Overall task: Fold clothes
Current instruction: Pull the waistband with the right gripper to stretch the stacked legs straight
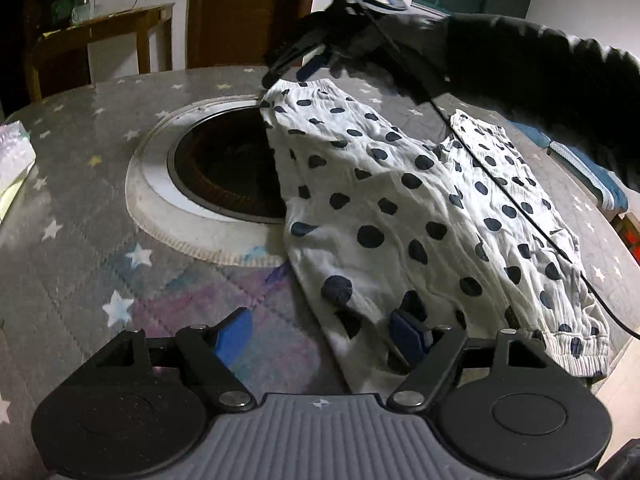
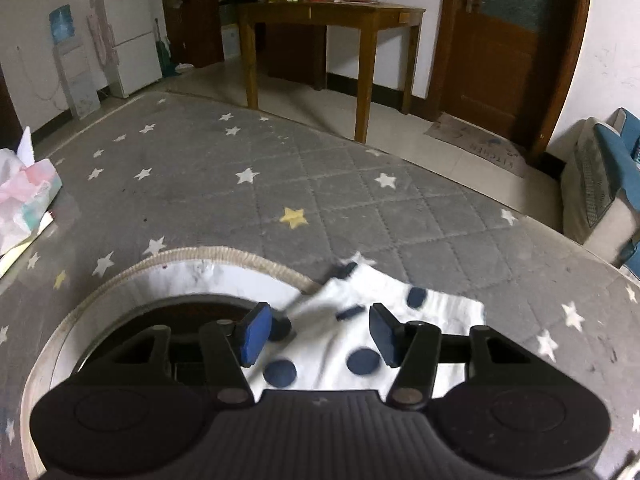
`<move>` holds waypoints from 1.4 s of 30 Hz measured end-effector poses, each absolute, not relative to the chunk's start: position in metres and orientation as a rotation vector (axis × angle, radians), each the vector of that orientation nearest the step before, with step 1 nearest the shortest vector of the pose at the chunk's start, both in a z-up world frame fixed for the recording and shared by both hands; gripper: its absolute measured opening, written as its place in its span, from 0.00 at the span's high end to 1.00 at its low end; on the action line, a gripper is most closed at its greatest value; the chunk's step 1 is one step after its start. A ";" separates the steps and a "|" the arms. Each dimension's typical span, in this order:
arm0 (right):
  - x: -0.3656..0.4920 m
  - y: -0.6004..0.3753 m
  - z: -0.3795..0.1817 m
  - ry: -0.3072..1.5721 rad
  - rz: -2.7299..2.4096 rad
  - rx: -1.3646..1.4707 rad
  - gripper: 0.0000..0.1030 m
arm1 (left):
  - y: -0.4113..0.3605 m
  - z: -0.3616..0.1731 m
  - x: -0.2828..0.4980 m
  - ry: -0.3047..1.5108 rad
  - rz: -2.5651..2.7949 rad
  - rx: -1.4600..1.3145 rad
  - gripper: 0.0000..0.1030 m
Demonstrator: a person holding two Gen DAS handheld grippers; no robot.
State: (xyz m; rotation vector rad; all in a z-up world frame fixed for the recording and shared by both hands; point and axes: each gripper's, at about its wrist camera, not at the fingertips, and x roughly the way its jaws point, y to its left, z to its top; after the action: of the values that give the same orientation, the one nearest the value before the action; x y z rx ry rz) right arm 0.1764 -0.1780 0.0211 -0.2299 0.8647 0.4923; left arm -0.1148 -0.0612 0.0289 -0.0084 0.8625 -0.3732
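Observation:
White trousers with dark blue dots (image 1: 420,208) lie on the grey star-patterned table cover (image 1: 80,240), one edge hanging over the round dark hole. My left gripper (image 1: 320,334) is open; its right pad rests against the trousers' near edge and its left pad stands over bare cover. My right gripper (image 1: 296,68) shows in the left wrist view at the trousers' far waistband end. In the right wrist view my right gripper (image 2: 318,334) is open, its blue pads straddling the trousers' end (image 2: 360,332) just above the cloth.
A round recessed hole with a white rim (image 1: 160,200) sits in the table's middle. A tissue pack (image 2: 24,196) lies at the table's left edge. A wooden side table (image 2: 328,16), door and fridge stand beyond. A black cable (image 1: 520,208) crosses the trousers.

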 end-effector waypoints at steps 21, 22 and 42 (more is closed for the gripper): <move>0.196 -0.165 -0.004 0.869 0.351 -0.235 0.85 | -0.058 0.035 -0.124 0.875 -0.462 -0.060 0.27; 0.196 -0.167 -0.003 0.865 0.340 -0.226 0.92 | -0.058 0.034 -0.124 0.881 -0.461 -0.062 0.27; 0.185 -0.229 0.043 0.797 0.337 -0.012 0.96 | -0.067 0.030 -0.127 0.925 -0.496 -0.113 0.50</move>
State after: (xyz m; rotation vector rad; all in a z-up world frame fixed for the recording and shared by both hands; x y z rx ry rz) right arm 0.1852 -0.2291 0.0427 -0.0121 0.7968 0.3365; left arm -0.1265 -0.0666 0.0303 -0.1130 0.9247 -0.4957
